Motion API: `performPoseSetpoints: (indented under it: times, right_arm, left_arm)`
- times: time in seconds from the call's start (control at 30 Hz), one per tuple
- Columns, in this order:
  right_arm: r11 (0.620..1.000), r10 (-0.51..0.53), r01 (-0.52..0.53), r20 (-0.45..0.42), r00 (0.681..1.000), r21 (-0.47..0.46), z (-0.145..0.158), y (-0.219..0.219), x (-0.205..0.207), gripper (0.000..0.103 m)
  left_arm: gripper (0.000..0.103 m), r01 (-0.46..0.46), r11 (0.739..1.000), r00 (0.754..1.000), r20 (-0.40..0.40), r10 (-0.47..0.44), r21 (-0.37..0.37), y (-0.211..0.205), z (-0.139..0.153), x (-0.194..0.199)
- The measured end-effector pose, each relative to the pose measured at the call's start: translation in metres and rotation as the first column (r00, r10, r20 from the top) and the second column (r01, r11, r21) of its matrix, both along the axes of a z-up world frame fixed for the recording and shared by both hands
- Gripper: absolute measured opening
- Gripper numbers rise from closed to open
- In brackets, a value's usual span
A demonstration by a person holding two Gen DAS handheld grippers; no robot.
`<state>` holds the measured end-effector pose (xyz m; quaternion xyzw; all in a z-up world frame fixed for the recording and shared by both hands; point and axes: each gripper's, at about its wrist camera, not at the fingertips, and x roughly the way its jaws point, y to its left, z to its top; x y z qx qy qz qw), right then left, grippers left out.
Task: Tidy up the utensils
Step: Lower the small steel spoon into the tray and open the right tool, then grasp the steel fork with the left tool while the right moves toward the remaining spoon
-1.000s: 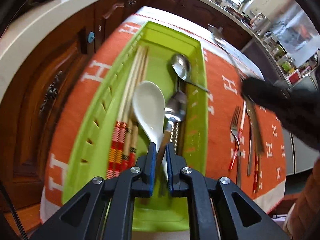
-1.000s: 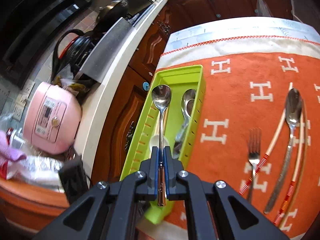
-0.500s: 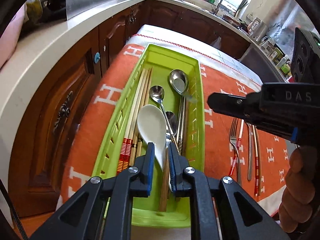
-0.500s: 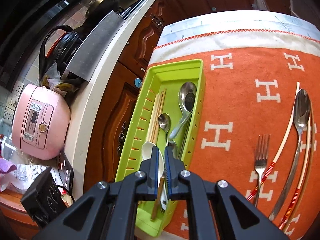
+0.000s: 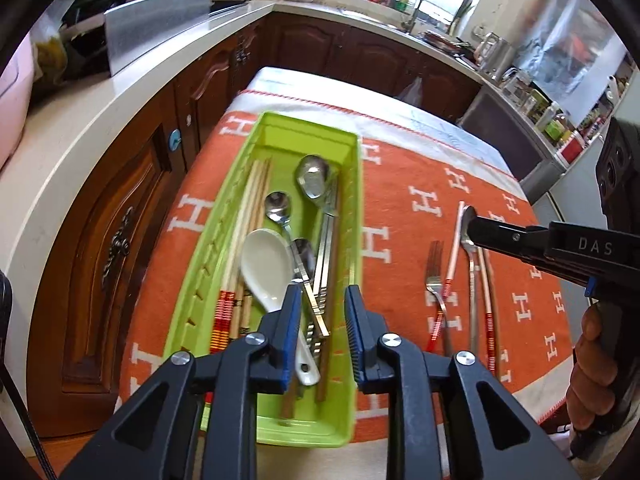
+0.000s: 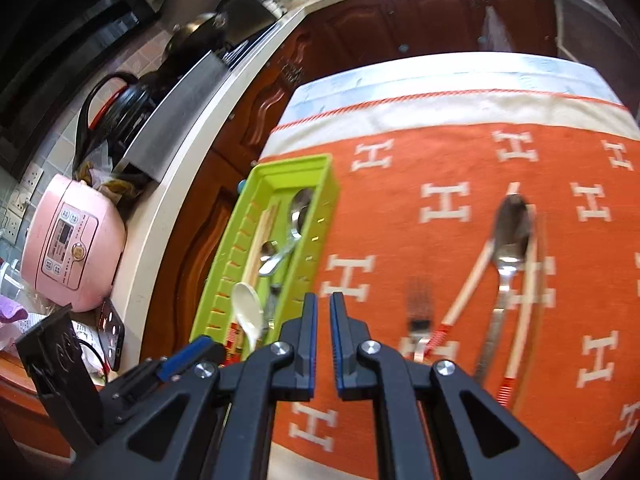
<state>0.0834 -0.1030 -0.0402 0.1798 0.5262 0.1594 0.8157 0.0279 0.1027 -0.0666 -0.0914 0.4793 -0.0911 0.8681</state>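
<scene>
A: What does the green tray hold?

B: It is a long, slotted lime plastic tray on the left part of the orange woven cloth with white H letters. Inside lie pale wooden chopsticks with red-and-yellow banded ends along its left wall, a glossy white ceramic spoon, a small steel spoon, a larger steel spoon toward the far end, and flat metal handles beside it.

A: And the left gripper?

B: It hangs above the tray's near end. Its blue-padded jaws are opening, and nothing is pinched between them; the utensils lie below in the tray.

A: The right gripper?

B: Above the cloth just right of the tray, jaws nearly together with a narrow empty gap. A hand holds its handle at the right edge of the left wrist view.

A: What is still outside the tray?

B: To the right on the cloth: a steel fork, a long steel spoon, and loose chopsticks with red-banded ends lying either side of that spoon.
</scene>
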Motion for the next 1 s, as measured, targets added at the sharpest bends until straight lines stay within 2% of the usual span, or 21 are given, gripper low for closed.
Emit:
performPoseSetpoints:
  times: [0.3, 0.43, 0.57, 0.8, 0.93, 1.0]
  right_arm:
    - [0.993, -0.084, 0.092, 0.092, 0.992, -0.078, 0.015, -0.062, -0.023, 0.008]
    - [0.988, -0.104, 0.116, 0.114, 0.988, -0.103, 0.012, -0.081, -0.031, 0.008]
    - [0.986, -0.133, 0.141, 0.099, 0.986, -0.083, 0.002, -0.101, -0.037, 0.008]
    - [0.988, -0.140, 0.146, 0.100, 0.985, -0.056, -0.013, -0.122, -0.044, 0.008]
    - [0.990, -0.129, 0.133, 0.085, 0.988, -0.038, -0.023, -0.129, -0.042, 0.008]
    - [0.992, -0.125, 0.127, 0.075, 0.989, -0.026, -0.029, -0.133, -0.041, 0.008]
  left_arm:
    - [0.021, 0.127, 0.992, 0.992, 0.008, -0.126, -0.009, -0.050, 0.014, -0.001]
    - [0.021, 0.187, 0.982, 0.982, -0.013, -0.187, -0.025, -0.077, 0.010, 0.001]
    - [0.021, 0.232, 0.972, 0.971, -0.042, -0.234, -0.044, -0.102, -0.003, 0.008]
    - [0.022, 0.205, 0.978, 0.975, -0.086, -0.207, -0.031, -0.124, -0.032, 0.042]
    - [0.040, 0.159, 0.987, 0.983, -0.093, -0.159, -0.010, -0.128, -0.042, 0.061]
    - [0.040, 0.150, 0.989, 0.984, -0.098, -0.149, 0.010, -0.131, -0.047, 0.067]
